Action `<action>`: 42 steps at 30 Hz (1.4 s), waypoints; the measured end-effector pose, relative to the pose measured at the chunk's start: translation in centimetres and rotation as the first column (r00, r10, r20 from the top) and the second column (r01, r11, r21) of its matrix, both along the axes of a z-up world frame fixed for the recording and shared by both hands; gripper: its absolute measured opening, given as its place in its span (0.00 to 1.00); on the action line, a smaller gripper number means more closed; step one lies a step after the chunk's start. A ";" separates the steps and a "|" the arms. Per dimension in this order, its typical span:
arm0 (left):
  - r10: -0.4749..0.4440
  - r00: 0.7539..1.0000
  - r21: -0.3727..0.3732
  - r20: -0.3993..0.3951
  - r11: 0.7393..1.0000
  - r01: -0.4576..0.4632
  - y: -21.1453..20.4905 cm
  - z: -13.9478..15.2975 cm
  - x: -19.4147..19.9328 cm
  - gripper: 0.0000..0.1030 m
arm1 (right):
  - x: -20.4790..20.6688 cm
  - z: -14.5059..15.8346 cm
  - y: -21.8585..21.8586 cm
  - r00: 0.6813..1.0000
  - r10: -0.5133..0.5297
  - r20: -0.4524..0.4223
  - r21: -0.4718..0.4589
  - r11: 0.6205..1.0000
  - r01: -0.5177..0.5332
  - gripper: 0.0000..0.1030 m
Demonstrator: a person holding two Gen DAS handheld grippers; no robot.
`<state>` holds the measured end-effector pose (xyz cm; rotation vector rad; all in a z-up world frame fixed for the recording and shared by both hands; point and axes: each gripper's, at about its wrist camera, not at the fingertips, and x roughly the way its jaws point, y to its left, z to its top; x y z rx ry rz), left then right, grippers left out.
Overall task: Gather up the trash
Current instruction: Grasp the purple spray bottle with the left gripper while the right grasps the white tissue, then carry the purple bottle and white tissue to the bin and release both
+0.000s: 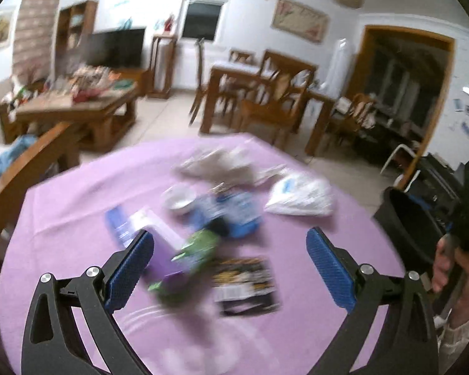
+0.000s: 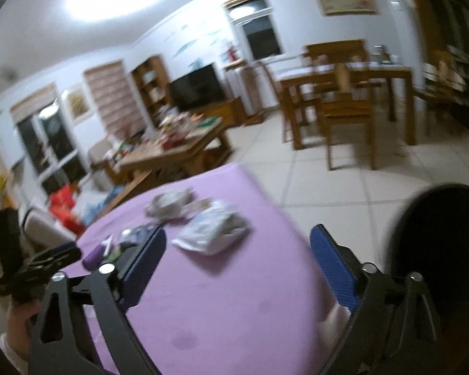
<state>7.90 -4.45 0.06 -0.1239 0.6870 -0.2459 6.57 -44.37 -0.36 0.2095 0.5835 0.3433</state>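
Both views blurry. Left wrist view looks down over the tabletop [image 1: 62,206] w/ its purple cloth and shows the whole trash pile: grey crumpled wrapper [image 1: 217,165] at the far side, white plastic bag [image 1: 300,197] to the right, small white cup [image 1: 179,197], blue packet [image 1: 231,215], green-purple wrapper [image 1: 187,259] and a dark printed packet [image 1: 245,284] nearest. Black bin [image 1: 412,228] sits off the tabletop's right edge; right hand [image 1: 450,265] shows just beside it at the frame edge.

Right wrist view sees only part of that: the white plastic bag [image 2: 212,229], the grey wrapper [image 2: 168,203] behind it, the rest mostly hidden behind its near finger; the bin [image 2: 441,234] fills the right side, close.

Left gripper [image 1: 231,268] hovers above the near trash, jaws spread wide, nothing between them. Right gripper [image 2: 237,265] is over the tabletop's right edge, jaws likewise wide apart and empty. Left gripper's body [image 2: 34,265] appears low left in the right view
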 end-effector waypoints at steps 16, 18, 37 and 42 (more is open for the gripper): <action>-0.024 0.982 -0.140 -0.185 0.990 -0.002 5.8 -4.8 3.9 0.41 | 14.7 -1.1 20.7 0.942 0.303 -0.146 -0.322 0.885 -0.335 0.61; -0.019 0.983 -0.160 -0.184 0.987 -0.011 6.3 -4.9 3.8 0.37 | 17.1 -2.1 22.1 0.932 0.311 -0.185 -0.324 0.876 -0.357 0.61; 0.013 0.981 -0.159 -0.194 0.986 -0.044 7.2 -5.2 4.5 0.25 | 16.4 -1.3 20.3 0.914 0.345 -0.215 -0.129 0.918 -0.376 0.12; 0.002 0.984 -0.061 -0.180 0.998 -0.013 5.7 -4.7 5.4 0.26 | 9.5 1.3 15.3 0.918 0.370 -0.142 -0.003 0.927 -0.374 0.12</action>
